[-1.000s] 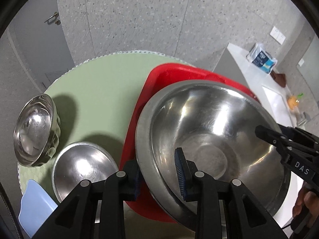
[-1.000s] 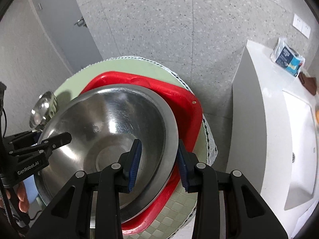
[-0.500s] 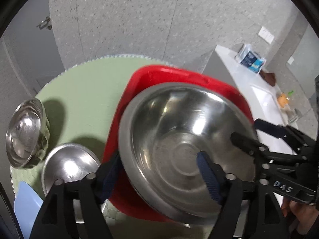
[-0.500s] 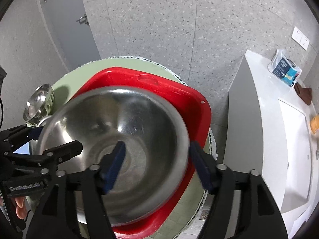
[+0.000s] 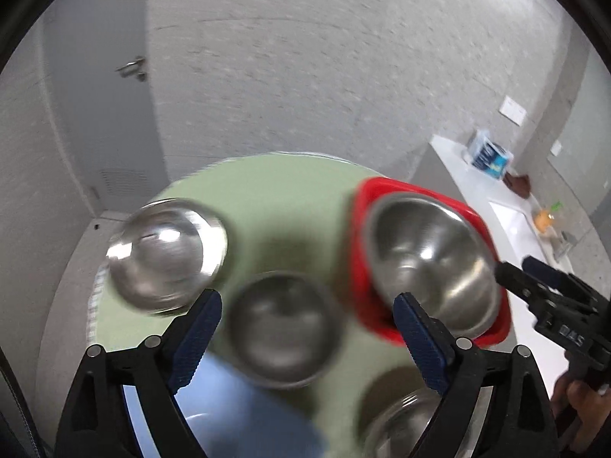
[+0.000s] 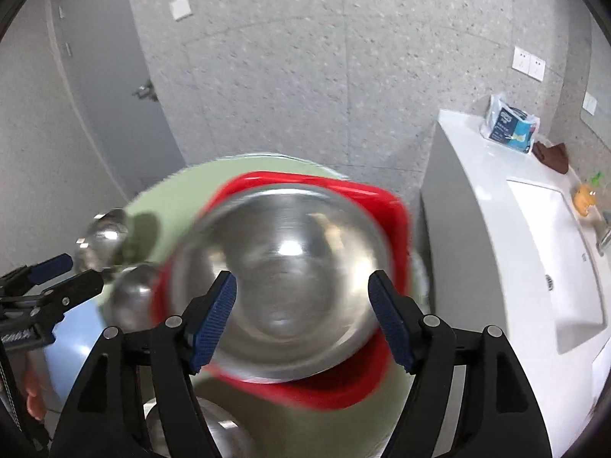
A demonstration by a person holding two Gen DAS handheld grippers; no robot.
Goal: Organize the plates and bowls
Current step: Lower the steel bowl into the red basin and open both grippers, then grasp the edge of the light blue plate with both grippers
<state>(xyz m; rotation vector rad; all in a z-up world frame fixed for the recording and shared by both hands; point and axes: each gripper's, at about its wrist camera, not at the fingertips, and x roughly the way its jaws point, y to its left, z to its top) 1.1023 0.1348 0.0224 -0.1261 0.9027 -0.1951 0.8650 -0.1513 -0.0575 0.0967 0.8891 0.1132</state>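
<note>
A large steel bowl [image 6: 282, 267] sits in a red tray [image 6: 385, 206] on the round green table [image 6: 172, 198]; the bowl [image 5: 431, 263] and tray [image 5: 397, 187] also show in the left wrist view. My right gripper [image 6: 301, 316] is open and empty above the bowl's near side. My left gripper [image 5: 305, 339] is open and empty above a medium steel bowl [image 5: 282, 328]. A smaller steel bowl [image 5: 164, 252] stands to the left. A light blue plate [image 5: 236, 416] lies at the near left. Another steel bowl [image 5: 401, 423] is at the near edge.
A white counter with a sink [image 6: 553, 267] stands right of the table, with a tissue pack [image 6: 511, 122] on it. A grey door [image 5: 95, 114] is at the back left. The views are motion-blurred.
Both grippers opened, let go of the large bowl's rim and pulled back and up. The bowl now rests in the red tray. The left gripper swung left over the medium bowl.
</note>
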